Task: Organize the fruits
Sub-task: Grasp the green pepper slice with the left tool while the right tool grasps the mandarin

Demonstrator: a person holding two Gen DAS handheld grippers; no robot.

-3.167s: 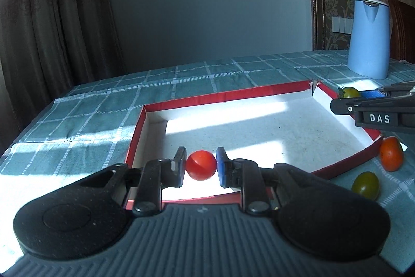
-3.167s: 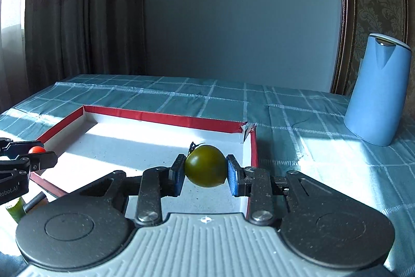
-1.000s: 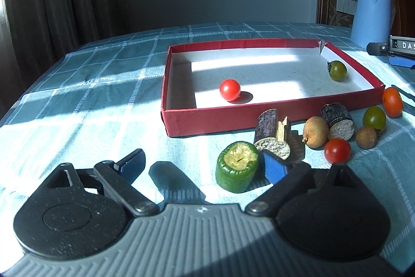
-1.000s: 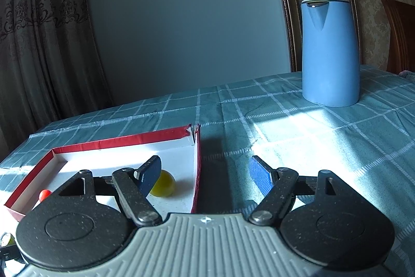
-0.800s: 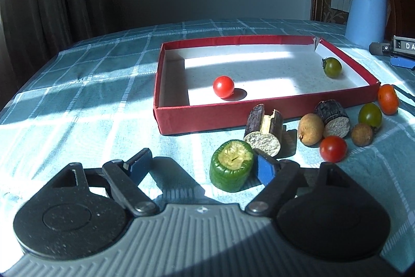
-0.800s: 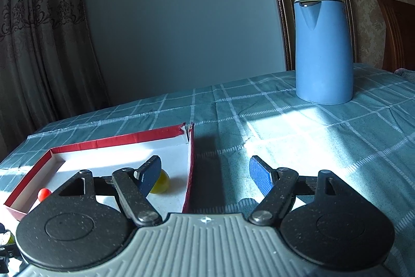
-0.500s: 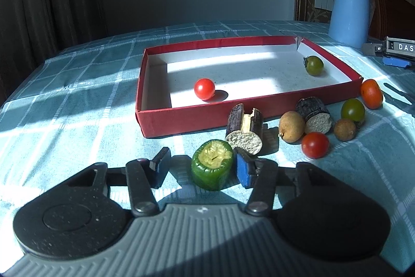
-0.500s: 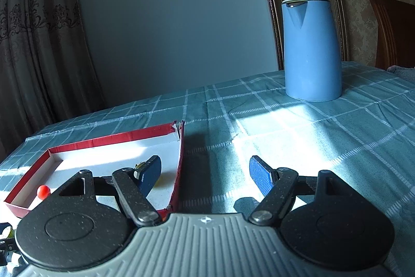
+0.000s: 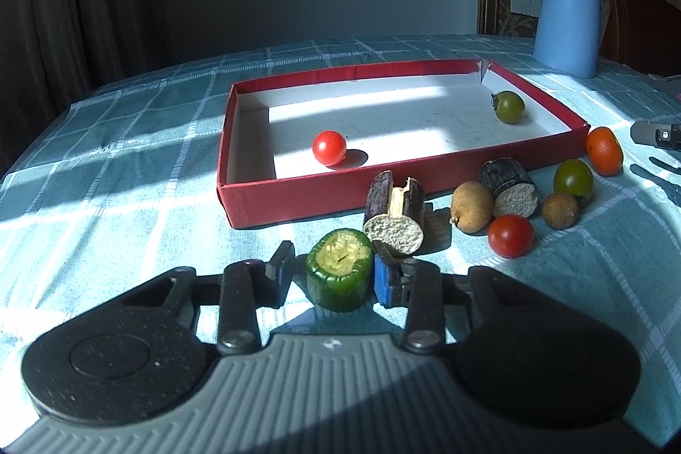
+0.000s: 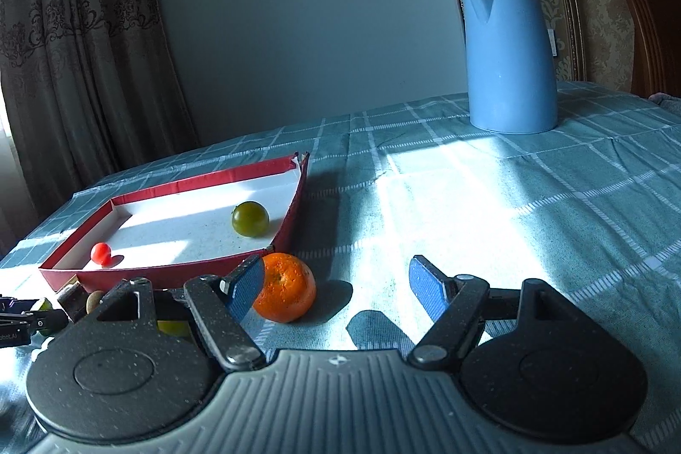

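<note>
A red tray holds a red tomato and a green tomato. My left gripper is open around a green cucumber chunk; the right pad touches it, the left pad stands slightly off. Beside it lie two dark eggplant pieces, a brown fruit, a red tomato, a green tomato and an orange. My right gripper is open, its left pad next to the orange, outside the tray.
A blue kettle stands at the back right on the checked teal tablecloth. A small brown round fruit lies among the loose pieces. A dark wooden chair is behind the table. Curtains hang at the left.
Both grippers let go of their tomatoes in the tray and pulled back. My left gripper has narrowed around the cucumber chunk. My right gripper has come down beside the orange, still wide open.
</note>
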